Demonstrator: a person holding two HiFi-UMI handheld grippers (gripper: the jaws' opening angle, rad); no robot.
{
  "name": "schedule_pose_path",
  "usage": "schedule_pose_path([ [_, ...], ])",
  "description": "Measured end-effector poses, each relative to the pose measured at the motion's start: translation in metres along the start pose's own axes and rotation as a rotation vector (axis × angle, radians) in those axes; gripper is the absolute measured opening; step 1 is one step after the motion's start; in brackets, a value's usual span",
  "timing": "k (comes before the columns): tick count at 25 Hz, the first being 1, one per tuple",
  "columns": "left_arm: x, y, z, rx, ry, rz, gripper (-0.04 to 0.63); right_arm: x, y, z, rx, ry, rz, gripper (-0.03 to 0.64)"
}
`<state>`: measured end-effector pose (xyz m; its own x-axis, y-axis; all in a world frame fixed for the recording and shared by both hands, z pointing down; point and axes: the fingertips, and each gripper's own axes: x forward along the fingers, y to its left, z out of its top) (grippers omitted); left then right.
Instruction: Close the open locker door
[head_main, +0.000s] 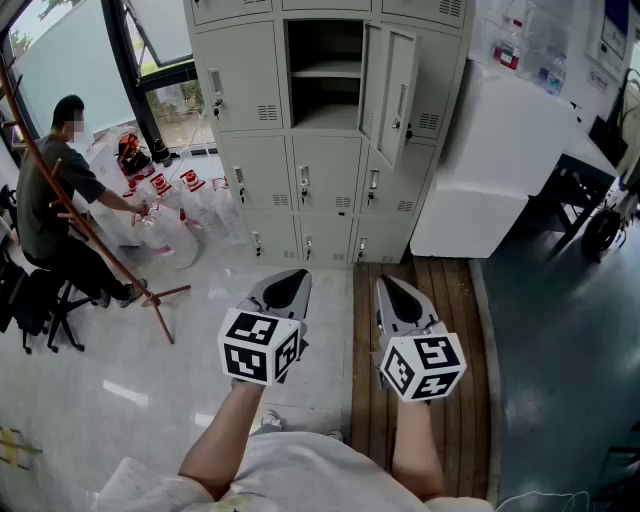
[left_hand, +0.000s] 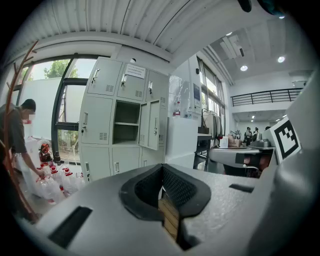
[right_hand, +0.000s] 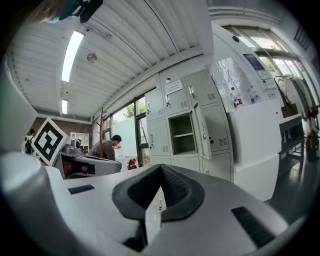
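Grey sheet steel makes up the locker bank (head_main: 262, 165) at the far side of the room; its fronts are flat rectangles with small slotted vents and upright handles. One upper compartment (head_main: 325, 105) stands open, a dark square hollow crossed by a thin shelf (head_main: 325, 71). The locker door (head_main: 398, 95) hangs at that hollow's right edge, swung out towards the near side, its vent slots and lock showing on the face; it is well apart from both grippers.

From my seat I see the left gripper (head_main: 291, 274) and the right gripper (head_main: 390, 283) side by side in the near middle, neither touching anything. Both are smooth pale plastic shells that taper to blunt tips, each with a black-and-white marker cube (head_main: 260, 346) at its near end. In the left gripper view the black, cross-hatched pads (left_hand: 180, 187) meet at the tips with nothing pinched; in the right gripper view the matching ribbed pads (right_hand: 172, 189) are pressed together, also on nothing.

Below the right gripper runs a strip of dark wooden planks (head_main: 455, 330) with plain grooves; below the left gripper lies pale, glossy tile (head_main: 120, 370). A boxy white block (head_main: 495, 170) with flat matt sides sits right of the lockers. At far left a person (head_main: 50, 205) sits bent over a cluster of clear plastic bottles (head_main: 185, 215) with red caps.
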<state>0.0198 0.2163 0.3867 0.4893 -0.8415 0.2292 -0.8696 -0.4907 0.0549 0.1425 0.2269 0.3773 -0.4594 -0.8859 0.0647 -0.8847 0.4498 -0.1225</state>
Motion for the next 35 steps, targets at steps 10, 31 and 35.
schedule_pose_path([
  [10,0.001,-0.006,-0.007,-0.016,0.009,0.007,0.006,-0.002,-0.005,-0.01,0.034,0.011,0.014,0.005],
  [31,0.093,0.054,0.021,-0.041,-0.02,-0.066,0.006,0.092,-0.043,-0.001,0.01,0.035,-0.047,0.005],
  [35,0.117,0.08,0.031,-0.049,-0.022,-0.09,0.006,0.125,-0.046,0.008,-0.003,0.04,-0.067,0.005],
])
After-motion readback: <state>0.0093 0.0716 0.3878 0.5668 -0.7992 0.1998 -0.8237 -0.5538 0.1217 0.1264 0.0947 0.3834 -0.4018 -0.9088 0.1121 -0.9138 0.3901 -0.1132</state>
